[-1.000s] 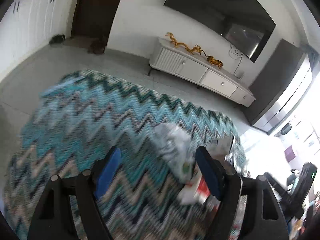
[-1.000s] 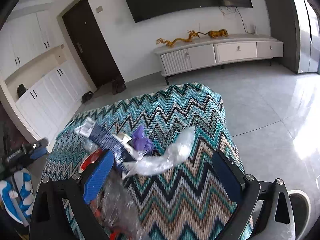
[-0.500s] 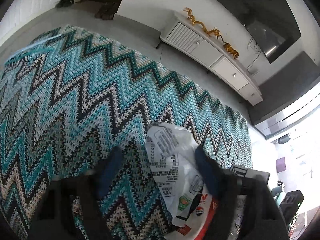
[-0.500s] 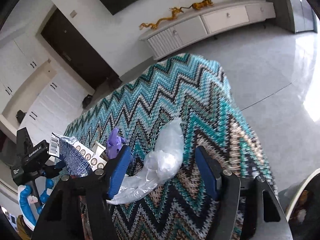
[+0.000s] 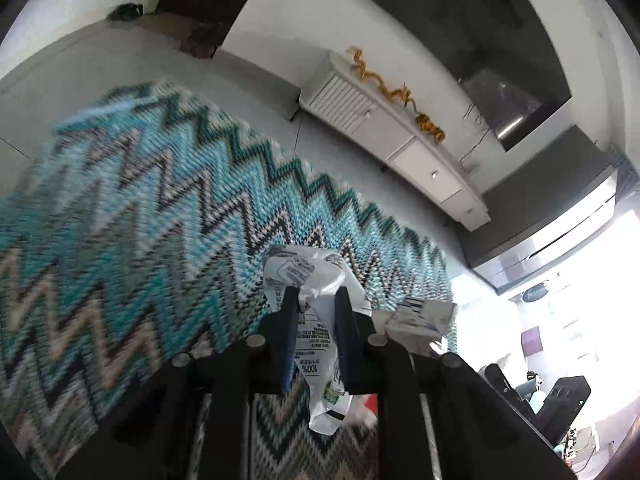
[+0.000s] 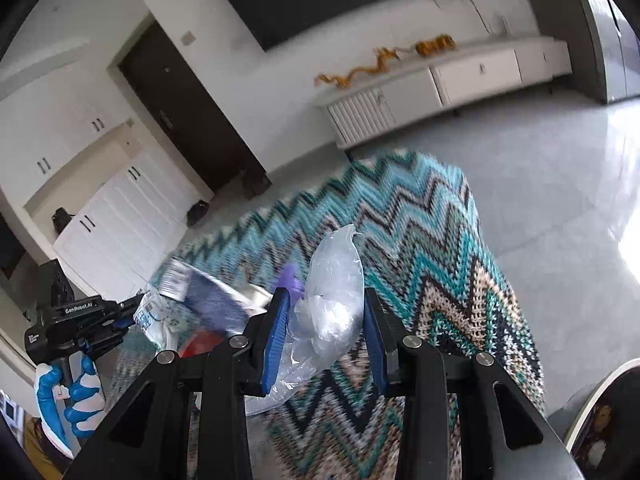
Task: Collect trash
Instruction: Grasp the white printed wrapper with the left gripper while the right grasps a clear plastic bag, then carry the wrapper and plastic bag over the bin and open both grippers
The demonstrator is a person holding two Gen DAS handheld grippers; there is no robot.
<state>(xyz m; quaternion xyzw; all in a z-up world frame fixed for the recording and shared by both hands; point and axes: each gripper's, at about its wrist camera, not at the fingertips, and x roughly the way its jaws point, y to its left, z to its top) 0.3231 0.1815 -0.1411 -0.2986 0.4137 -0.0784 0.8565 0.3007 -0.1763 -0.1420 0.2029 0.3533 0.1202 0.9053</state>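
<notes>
The white wrapper (image 5: pixel 316 300) is pinched tight by the left gripper (image 5: pixel 315 296) above the zigzag blanket (image 5: pixel 120 220). The clear bag (image 6: pixel 334 292) is squeezed by the right gripper (image 6: pixel 325 296). Both are thin and slippery, so they could be dropped.

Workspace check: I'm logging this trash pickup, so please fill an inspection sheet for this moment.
Surface: zigzag knit cover, teal, black and beige.
Job's things: white printed wrapper; clear plastic bag.
Clutter: blue-and-white packet, purple scrap, red piece.
Grippers: left hand-held gripper shut on the wrapper; right hand-held gripper closed around the bag.
Cables: wires hanging below the television.
Surroundings: white cabinet with gold ornaments, dark door, grey tiled floor.
</notes>
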